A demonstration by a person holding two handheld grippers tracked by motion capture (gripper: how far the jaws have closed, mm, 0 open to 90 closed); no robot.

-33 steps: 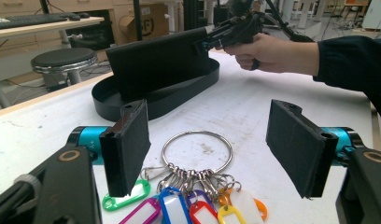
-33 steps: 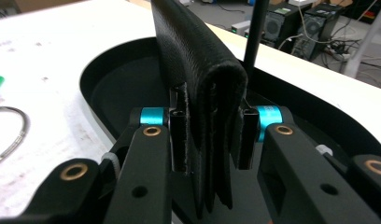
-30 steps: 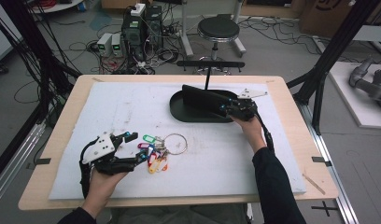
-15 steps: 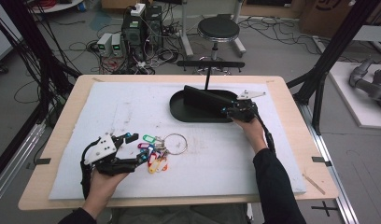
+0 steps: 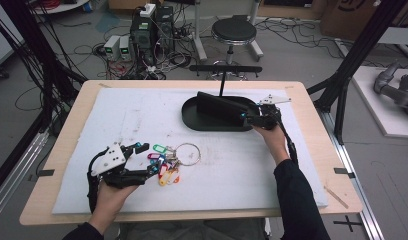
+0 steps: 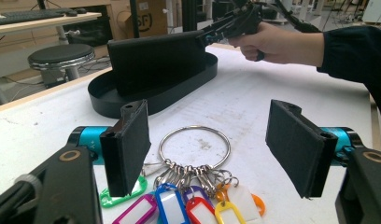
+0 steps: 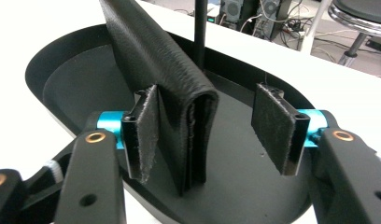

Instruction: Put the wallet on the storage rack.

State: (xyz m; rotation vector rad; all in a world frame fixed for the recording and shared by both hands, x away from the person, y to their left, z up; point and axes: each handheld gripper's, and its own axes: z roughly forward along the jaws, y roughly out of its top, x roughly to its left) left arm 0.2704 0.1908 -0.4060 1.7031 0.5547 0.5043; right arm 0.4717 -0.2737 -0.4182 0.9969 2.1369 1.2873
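The black tray (image 5: 192, 117) sits at the far middle of the tabletop (image 5: 302, 165), and a folded black wallet (image 7: 156, 84) stands on edge inside it. The right hand-held gripper (image 5: 253, 119) reaches in from the tray's right end; its jaws have just been opening and now stand apart, with the wallet's end between them, against one pad and clear of the other. Nearer than the tray, to its left, the left hand-held gripper (image 6: 212, 140) rests with jaws wide apart, around a key ring (image 6: 194, 147) with coloured tags (image 6: 179, 205).
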